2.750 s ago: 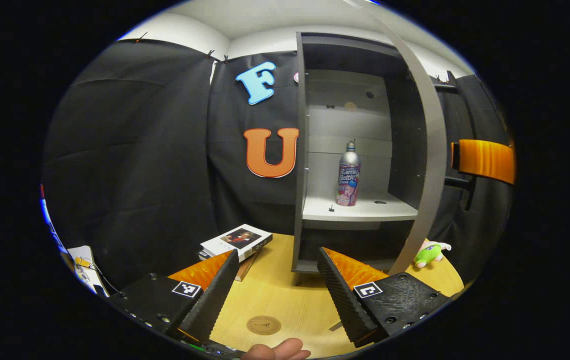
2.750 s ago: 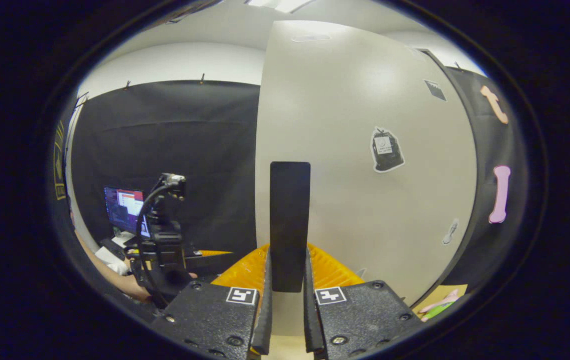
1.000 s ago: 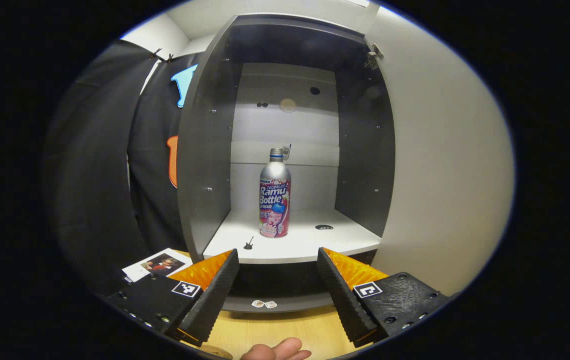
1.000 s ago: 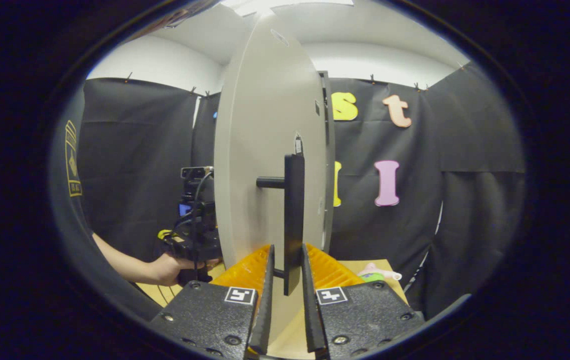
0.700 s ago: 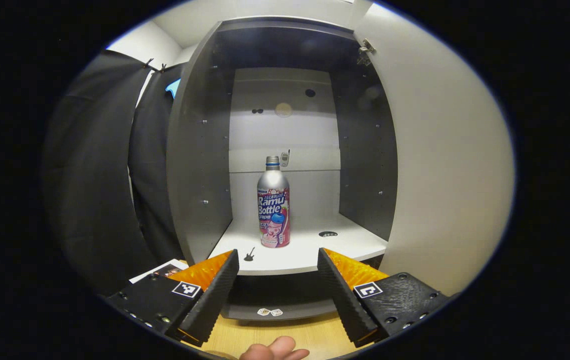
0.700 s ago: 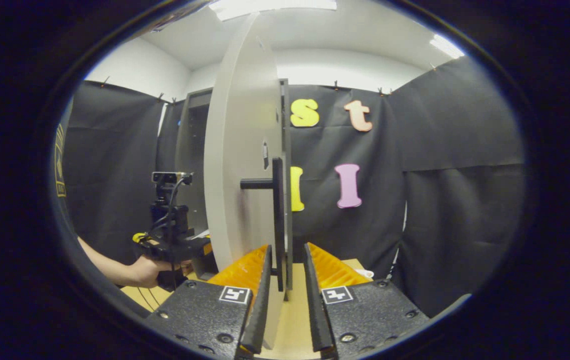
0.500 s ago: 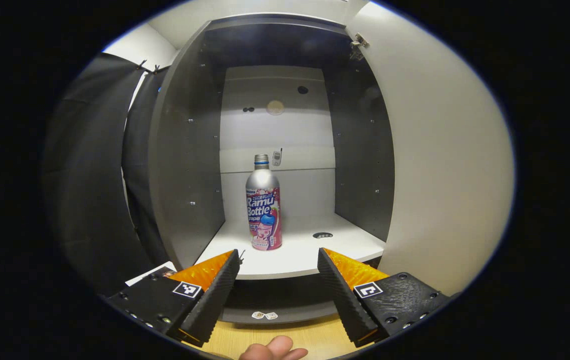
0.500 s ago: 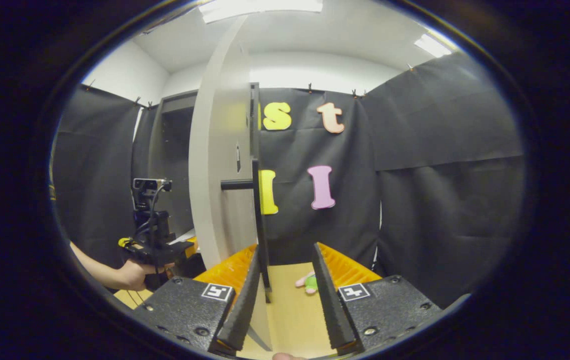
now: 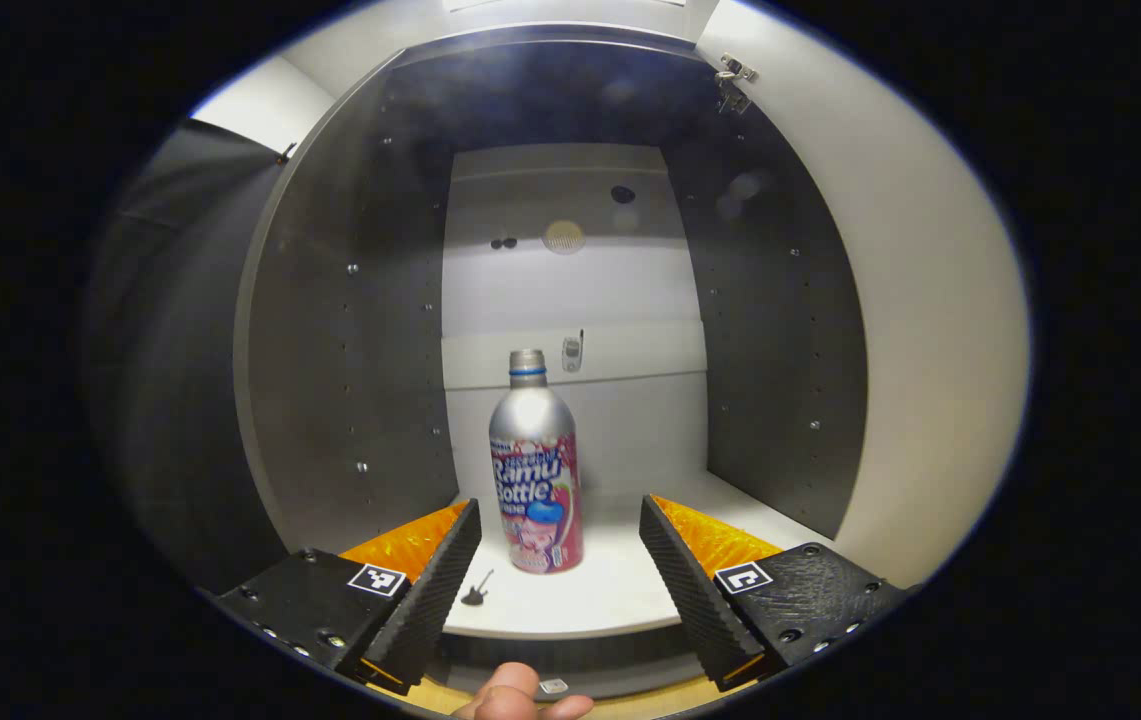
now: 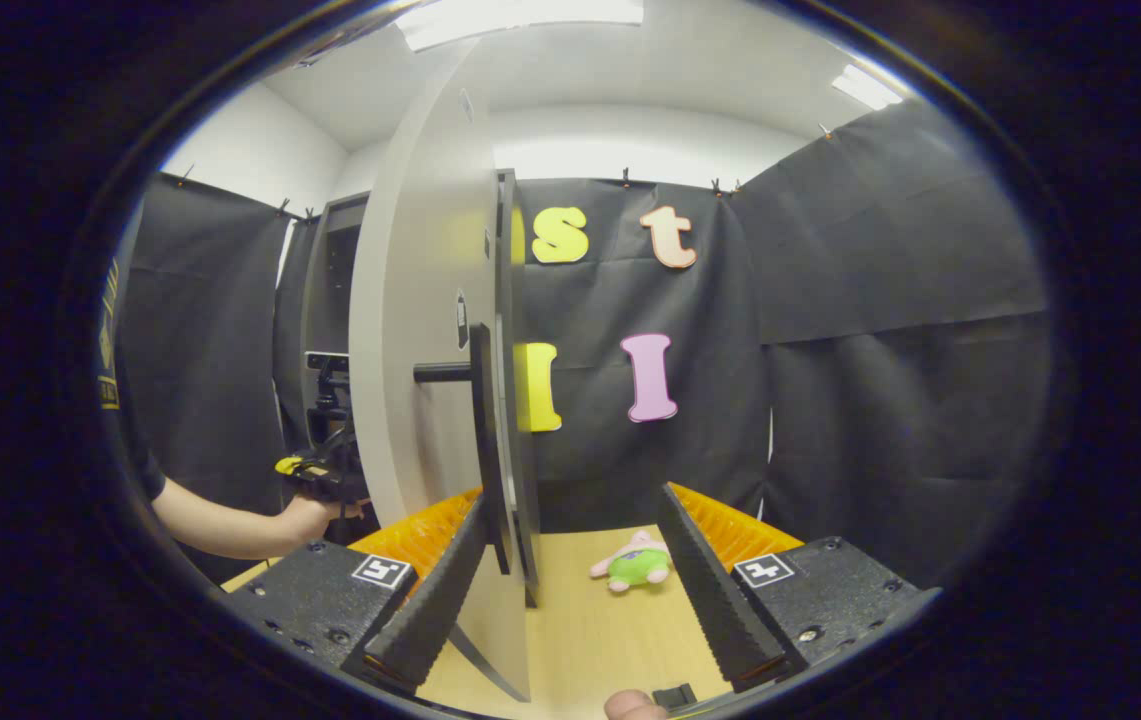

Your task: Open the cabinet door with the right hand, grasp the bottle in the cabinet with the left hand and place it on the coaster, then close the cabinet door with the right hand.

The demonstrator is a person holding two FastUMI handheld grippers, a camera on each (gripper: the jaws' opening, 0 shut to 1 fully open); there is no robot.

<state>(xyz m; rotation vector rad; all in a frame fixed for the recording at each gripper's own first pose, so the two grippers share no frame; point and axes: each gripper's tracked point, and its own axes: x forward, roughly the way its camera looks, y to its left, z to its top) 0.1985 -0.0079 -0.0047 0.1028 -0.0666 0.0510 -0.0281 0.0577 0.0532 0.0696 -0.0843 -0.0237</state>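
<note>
Bottle (image 9: 536,470) stands upright on the cabinet shelf (image 9: 620,600), now just ahead of the spread left tool (image 9: 558,590), which has closed in. The right tool (image 10: 570,600) has let go of the door handle (image 10: 483,440) and is spread wide; door (image 10: 420,340) open, grasp next.

Black cloth (image 10: 890,300) is hung as the booth's wall ahead and to the right of the right tongs, clipped along a white upper wall (image 10: 630,150). Ceiling light panels (image 10: 520,12) are lit above. A light wooden bench (image 10: 590,620) is spread beneath those tongs, with a small green plush toy (image 10: 635,563) lying on it just ahead.
</note>
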